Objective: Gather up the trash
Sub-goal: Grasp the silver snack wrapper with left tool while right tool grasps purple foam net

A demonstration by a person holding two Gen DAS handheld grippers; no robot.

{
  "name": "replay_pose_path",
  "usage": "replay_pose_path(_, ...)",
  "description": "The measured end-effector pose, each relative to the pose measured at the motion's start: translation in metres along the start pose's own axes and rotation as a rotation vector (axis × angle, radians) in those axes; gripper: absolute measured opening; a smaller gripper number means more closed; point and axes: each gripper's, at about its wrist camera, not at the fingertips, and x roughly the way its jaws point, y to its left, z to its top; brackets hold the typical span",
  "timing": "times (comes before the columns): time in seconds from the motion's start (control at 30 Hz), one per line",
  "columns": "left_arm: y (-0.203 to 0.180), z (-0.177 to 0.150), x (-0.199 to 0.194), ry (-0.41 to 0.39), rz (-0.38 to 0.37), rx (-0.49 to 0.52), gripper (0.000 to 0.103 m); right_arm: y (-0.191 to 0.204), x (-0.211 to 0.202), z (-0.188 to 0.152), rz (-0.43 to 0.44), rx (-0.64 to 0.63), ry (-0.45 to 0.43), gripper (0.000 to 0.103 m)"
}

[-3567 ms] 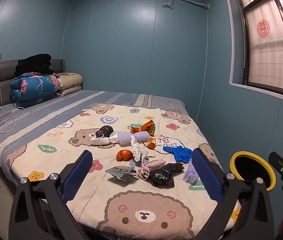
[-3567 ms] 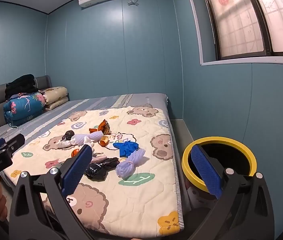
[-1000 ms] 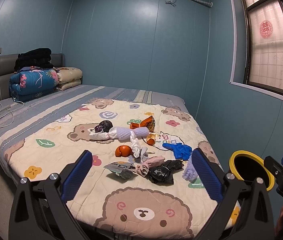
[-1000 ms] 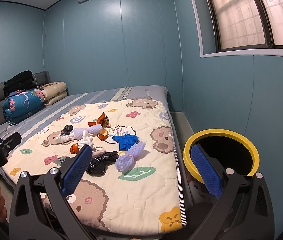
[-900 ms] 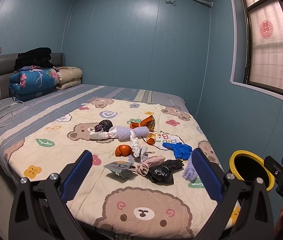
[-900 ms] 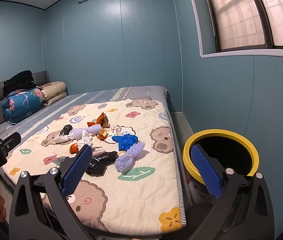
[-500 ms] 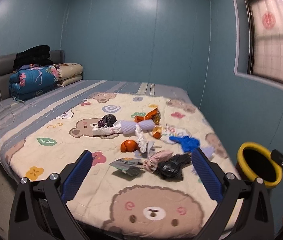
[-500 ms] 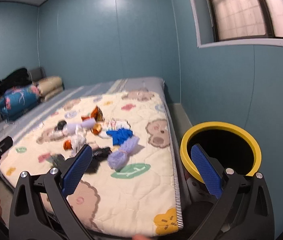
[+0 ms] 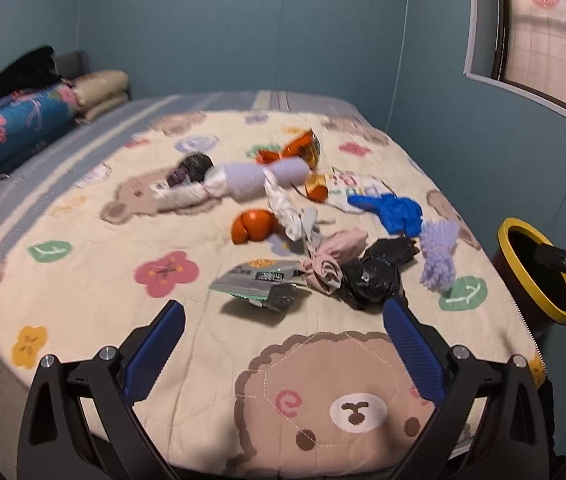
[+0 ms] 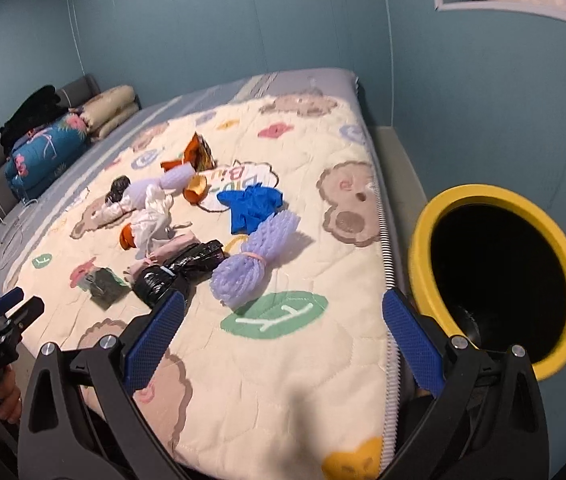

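Both grippers' jaws wide apart

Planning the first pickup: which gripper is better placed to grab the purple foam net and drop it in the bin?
Right, probably. The purple foam net lies just ahead of the open right gripper, with the yellow-rimmed bin beside it. The left gripper faces the grey wrapper instead.

**Mostly soft stuff, a bit of shiny plastic**

The quilt (image 9: 83, 304) is stitched matt cloth. The black bag (image 9: 371, 276) looks like crinkly glossy plastic, and the orange wrapper (image 9: 303, 148) is shiny foil. The purple foam net (image 10: 255, 256) is a soft mesh. The bin (image 10: 419, 240) has a smooth yellow plastic rim. Gripper pads (image 10: 155, 336) look like textured blue rubber.
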Motion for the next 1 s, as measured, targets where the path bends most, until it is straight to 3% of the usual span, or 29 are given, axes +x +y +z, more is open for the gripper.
replay_pose_path(0.23, 0.027, 0.021, 0.048, 0.062, 0.04, -0.054, 0.096, -0.01, 0.066, 0.021, 0.069, 0.106, 0.094, 0.095)
replay_pose_path(0.5, 0.04, 0.035, 0.089, 0.118, 0.095, -0.061, 0.096, 0.002, 0.116, 0.045, 0.033, 0.086, 0.121, 0.095)
replay_pose_path(0.77, 0.042, 0.024, 0.121, 0.177, 0.111, -0.059, 0.095, 0.015, 0.149, 0.039, 0.02, 0.067, 0.178, 0.092)
replay_pose_path(0.87, 0.038, 0.021, 0.125, 0.187, 0.077, -0.063, 0.086, 0.018, 0.155, 0.034, 0.01, 0.065, 0.203, 0.076)
replay_pose_path(1.0, 0.033, 0.018, 0.134, 0.215, 0.004, -0.06, 0.062, 0.021, 0.162, 0.028, 0.009, 0.05, 0.228, 0.065)
